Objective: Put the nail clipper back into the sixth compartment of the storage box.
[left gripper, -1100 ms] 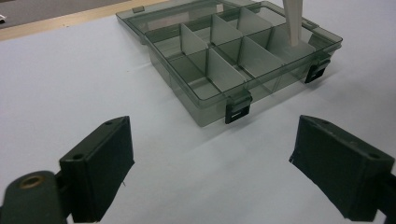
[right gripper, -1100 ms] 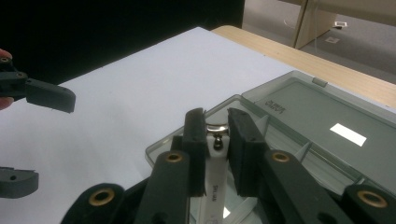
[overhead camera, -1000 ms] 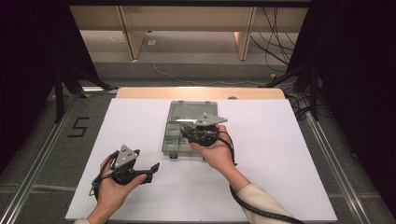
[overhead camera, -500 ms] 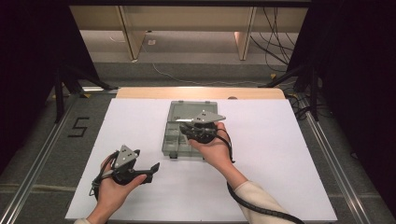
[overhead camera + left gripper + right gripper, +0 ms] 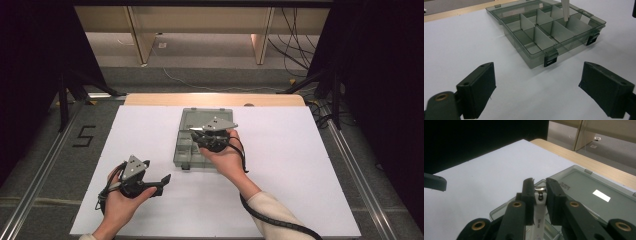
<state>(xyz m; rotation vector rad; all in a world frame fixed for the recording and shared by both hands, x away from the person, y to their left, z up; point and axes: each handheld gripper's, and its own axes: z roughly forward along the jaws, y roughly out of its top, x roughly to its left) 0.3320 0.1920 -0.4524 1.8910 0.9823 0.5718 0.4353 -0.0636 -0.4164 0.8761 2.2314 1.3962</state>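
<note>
Right gripper [image 5: 539,185] clamps white-handled nail clipper [image 5: 539,216] over smoky compartmented plastic organiser box [image 5: 554,37], not yet deposited; left gripper [image 5: 537,91], seven o'clock, gapes empty.

Both grippers black: left gripper [image 5: 162,181] and right gripper [image 5: 202,142] each carry a grey three-cornered plate on top with dark screw dots. Jaws are blocky black pads, brass-ringed pivot holes at the base. Black cable trails from each. Person's sleeve [image 5: 267,210] cream-coloured.
</note>
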